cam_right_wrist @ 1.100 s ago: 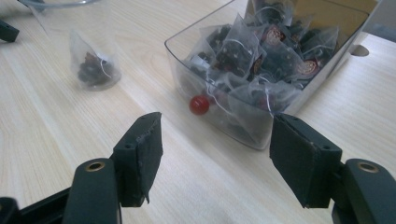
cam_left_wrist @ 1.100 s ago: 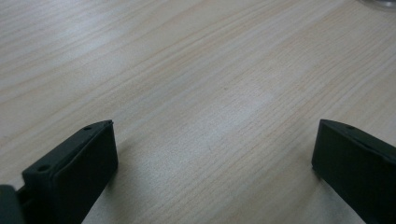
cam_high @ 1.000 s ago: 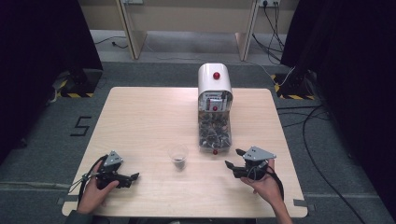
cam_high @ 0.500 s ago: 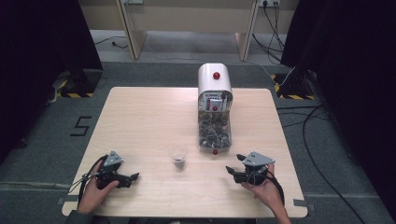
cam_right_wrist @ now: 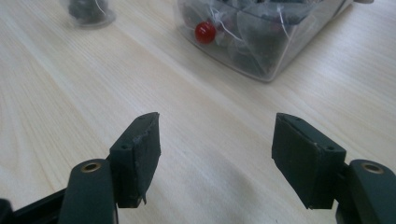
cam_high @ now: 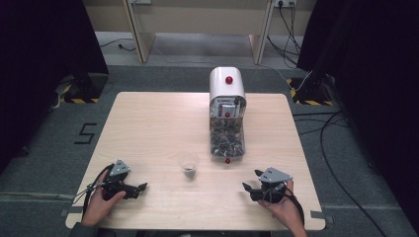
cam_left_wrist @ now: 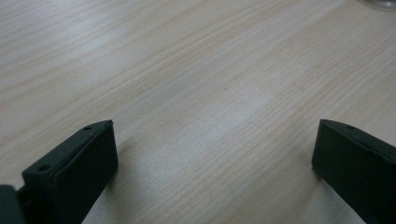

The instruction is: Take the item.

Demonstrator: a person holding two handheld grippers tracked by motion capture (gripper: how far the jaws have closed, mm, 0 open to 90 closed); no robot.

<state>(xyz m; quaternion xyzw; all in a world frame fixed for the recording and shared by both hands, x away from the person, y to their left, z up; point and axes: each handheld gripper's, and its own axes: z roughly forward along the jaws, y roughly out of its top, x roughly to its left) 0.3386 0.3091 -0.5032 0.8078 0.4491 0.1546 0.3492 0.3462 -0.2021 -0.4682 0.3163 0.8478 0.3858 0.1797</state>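
The small clear cup (cam_high: 188, 164) stands upright at the centre of the worktop (cam_high: 148, 123), between both claws and above them in the frame, dark bits in its bottom. The right claw (cam_high: 251, 187), lower right, is spread and empty, its jaws having just been opening; the left claw (cam_high: 140, 188) is spread too. Right of the cup lies the clear dispenser (cam_high: 227, 118), its long axis running up the frame.

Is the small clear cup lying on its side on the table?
No, the cup stands upright beside the dispenser.
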